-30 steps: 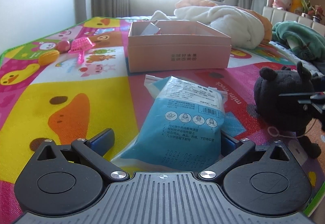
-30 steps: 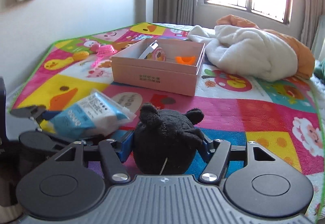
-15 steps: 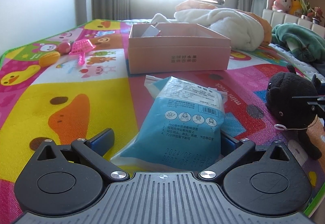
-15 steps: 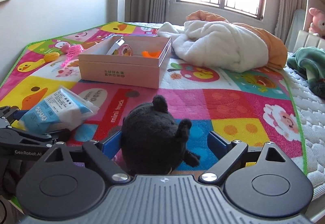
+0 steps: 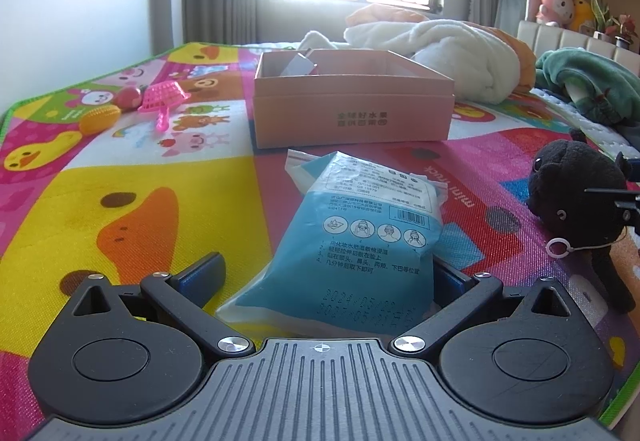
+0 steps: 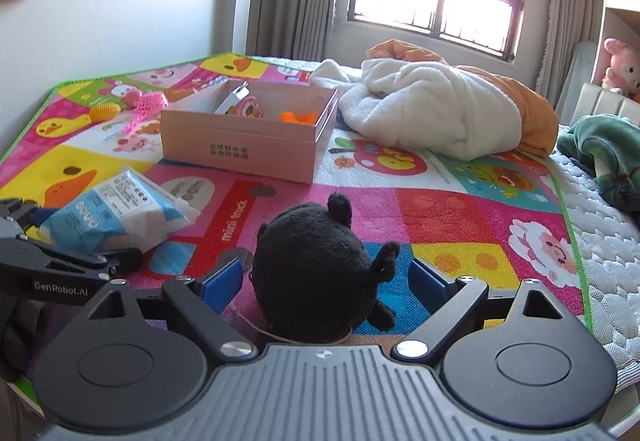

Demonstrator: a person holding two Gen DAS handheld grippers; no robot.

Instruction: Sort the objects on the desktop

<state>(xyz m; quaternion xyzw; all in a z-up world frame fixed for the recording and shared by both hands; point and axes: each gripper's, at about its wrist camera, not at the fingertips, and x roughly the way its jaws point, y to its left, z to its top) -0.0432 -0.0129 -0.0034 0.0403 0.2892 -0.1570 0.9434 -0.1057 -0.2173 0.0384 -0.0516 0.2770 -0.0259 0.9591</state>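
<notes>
A blue and white packet (image 5: 360, 241) lies on the play mat (image 5: 120, 169) between the fingers of my left gripper (image 5: 326, 269). Its left pad stands clear of the packet and the right one is hidden behind it. A black plush toy (image 6: 316, 265) sits on the mat between the blue pads of my right gripper (image 6: 324, 273), which is open, with a gap on both sides. Beyond both stands the open pink box (image 6: 244, 149), holding an orange piece (image 6: 298, 117) and a round pink item (image 6: 248, 107). The left wrist view shows the plush toy (image 5: 568, 197) at the right edge.
A pink scoop (image 5: 162, 97), a yellow ball (image 5: 100, 119) and a red ball (image 5: 129, 97) lie at the mat's far left. A white and orange blanket (image 6: 432, 113) is heaped behind the box, a green one (image 6: 604, 145) at the right. The mat's green edge (image 6: 576, 253) meets the mattress.
My right gripper has opened off the black plush toy, which now rests lower on the mat and has shifted right in the left wrist view. The left gripper and packet have not moved.
</notes>
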